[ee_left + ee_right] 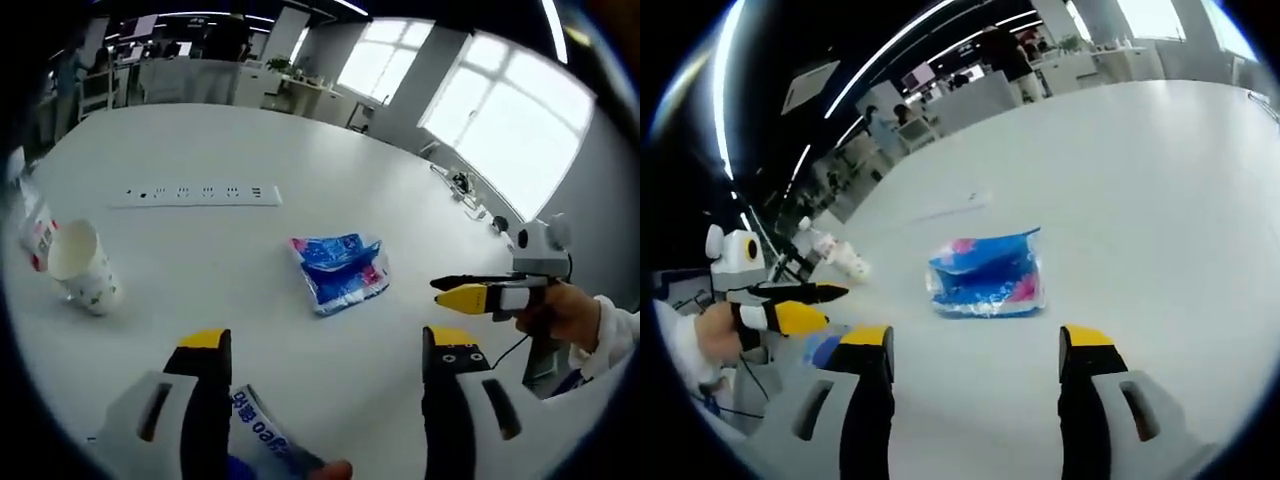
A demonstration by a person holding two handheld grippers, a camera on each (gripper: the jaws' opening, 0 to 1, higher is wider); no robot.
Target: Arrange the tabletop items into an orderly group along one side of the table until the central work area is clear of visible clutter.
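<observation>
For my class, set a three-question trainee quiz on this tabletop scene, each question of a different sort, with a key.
1. True or false: the paper cup stands upright on the white table.
2. Which item lies nearest the middle of the table?
A. the blue tissue pack
B. the white power strip
C. the paper cup
3. Fill in: in the right gripper view, the tissue pack lies ahead of the right gripper, whose fingers are ____.

Key
1. False; it lies tipped on its side.
2. A
3. open
</observation>
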